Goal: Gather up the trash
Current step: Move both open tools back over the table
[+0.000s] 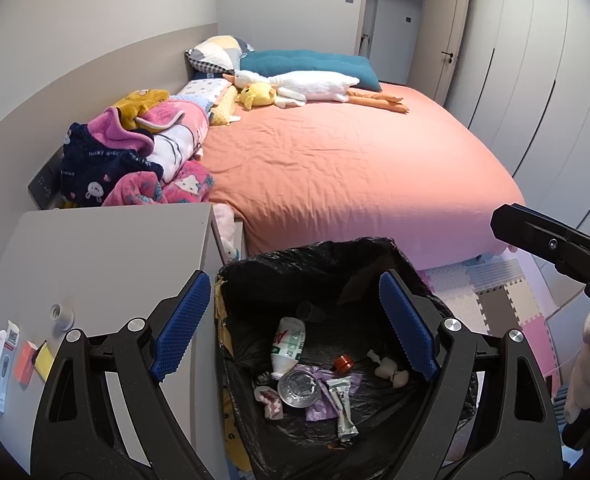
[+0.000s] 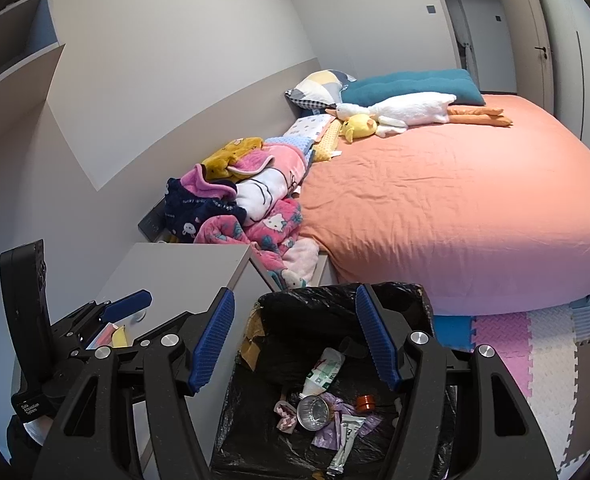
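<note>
Both grippers, left (image 1: 295,328) & right (image 2: 295,344), tilt down over 1 black-lined trash bin (image 1: 255,276), jaws open, holding nothing. Bin holds 1 crushed bottle (image 1: 289,346), 1 red cap (image 1: 343,363).

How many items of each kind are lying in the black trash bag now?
Plastic bottle: 1
Clear plastic cup: 1
Orange cap: 1
Silver tube wrapper: 1
Purple wrapper: 1
Red-and-white wrapper: 1
White crumpled bits: 1 cluster
Dark cylinder: 1
Total: 8 visible in the trash bag; some may be hidden.
</note>
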`<state>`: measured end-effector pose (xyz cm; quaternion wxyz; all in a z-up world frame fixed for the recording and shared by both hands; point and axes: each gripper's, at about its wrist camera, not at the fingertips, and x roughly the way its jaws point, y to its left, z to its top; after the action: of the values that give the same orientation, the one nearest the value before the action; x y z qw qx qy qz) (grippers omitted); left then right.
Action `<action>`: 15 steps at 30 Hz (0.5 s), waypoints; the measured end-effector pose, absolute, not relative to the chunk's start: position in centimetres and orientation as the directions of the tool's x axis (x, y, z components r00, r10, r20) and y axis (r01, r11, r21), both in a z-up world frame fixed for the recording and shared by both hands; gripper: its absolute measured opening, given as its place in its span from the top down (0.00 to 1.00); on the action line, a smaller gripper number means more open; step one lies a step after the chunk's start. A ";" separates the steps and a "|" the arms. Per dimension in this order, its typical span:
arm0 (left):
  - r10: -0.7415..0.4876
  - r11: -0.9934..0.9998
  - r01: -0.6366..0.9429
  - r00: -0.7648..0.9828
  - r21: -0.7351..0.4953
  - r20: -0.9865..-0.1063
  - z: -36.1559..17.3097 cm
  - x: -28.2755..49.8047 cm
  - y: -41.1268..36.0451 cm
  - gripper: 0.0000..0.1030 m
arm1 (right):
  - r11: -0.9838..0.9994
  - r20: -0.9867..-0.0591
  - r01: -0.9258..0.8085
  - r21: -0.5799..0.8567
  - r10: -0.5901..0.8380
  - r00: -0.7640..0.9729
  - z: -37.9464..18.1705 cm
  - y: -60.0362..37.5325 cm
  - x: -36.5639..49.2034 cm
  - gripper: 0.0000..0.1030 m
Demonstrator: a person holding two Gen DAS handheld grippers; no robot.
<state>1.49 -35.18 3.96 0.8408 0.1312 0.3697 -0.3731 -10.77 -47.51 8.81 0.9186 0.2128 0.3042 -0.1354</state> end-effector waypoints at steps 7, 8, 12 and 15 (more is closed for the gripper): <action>-0.519 0.703 0.709 0.458 -0.056 -0.721 3.9 2.1 -33.9 0.19 | 0.884 -0.619 0.350 0.309 -0.092 0.780 8.7 -46.4 -9.5 0.37; -0.518 0.706 0.705 0.459 -0.058 -0.722 3.9 2.3 -33.6 0.19 | 0.886 -0.619 0.345 0.309 -0.088 0.781 8.7 -46.2 -9.3 0.37; -0.505 0.727 0.684 0.469 -0.063 -0.724 3.8 2.8 -32.3 0.19 | 0.895 -0.620 0.321 0.311 -0.065 0.782 8.5 -45.2 -8.4 0.37; -0.497 0.740 0.669 0.477 -0.067 -0.725 3.8 3.1 -31.1 0.19 | 0.901 -0.625 0.303 0.309 -0.048 0.780 8.3 -44.2 -7.7 0.37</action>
<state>3.07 -31.10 3.75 0.8519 0.1132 0.3801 -0.3421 -7.69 -44.17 8.33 0.9217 0.2006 0.3181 -0.0952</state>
